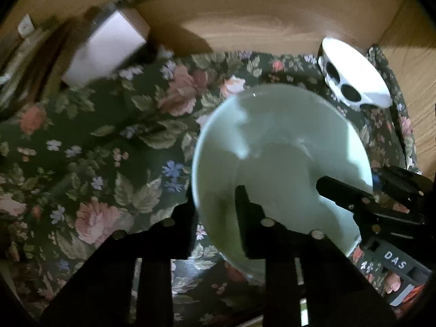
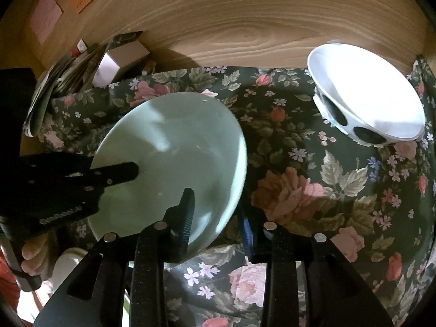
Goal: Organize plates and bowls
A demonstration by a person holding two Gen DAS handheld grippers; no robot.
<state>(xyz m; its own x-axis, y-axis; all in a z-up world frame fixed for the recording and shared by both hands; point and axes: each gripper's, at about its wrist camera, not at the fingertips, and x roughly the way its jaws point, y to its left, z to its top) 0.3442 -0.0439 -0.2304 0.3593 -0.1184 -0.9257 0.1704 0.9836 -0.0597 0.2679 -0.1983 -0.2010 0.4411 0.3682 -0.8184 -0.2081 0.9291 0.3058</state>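
Note:
A pale green bowl [image 1: 272,136] [image 2: 169,141] hangs tilted over the floral cloth, and both grippers straddle its rim. My left gripper [image 1: 215,201] is shut on the near rim, one finger inside the bowl and one outside. The right wrist view shows it reaching in from the left, as left gripper [image 2: 128,169]. My right gripper [image 2: 216,204] has the opposite rim between its fingers, and its pads look just clear of the wall. It enters the left wrist view from the right, as right gripper [image 1: 351,177]. A white bowl with dark spots [image 1: 354,73] [image 2: 368,95] rests tilted at the back right.
A dark floral cloth [image 2: 313,190] covers the table, with a wooden wall [image 2: 245,27] close behind. A white box [image 1: 106,46] [image 2: 109,65] and a leaning stack of papers [image 2: 46,95] stand at the back left. A hand [image 2: 35,253] holds the left gripper.

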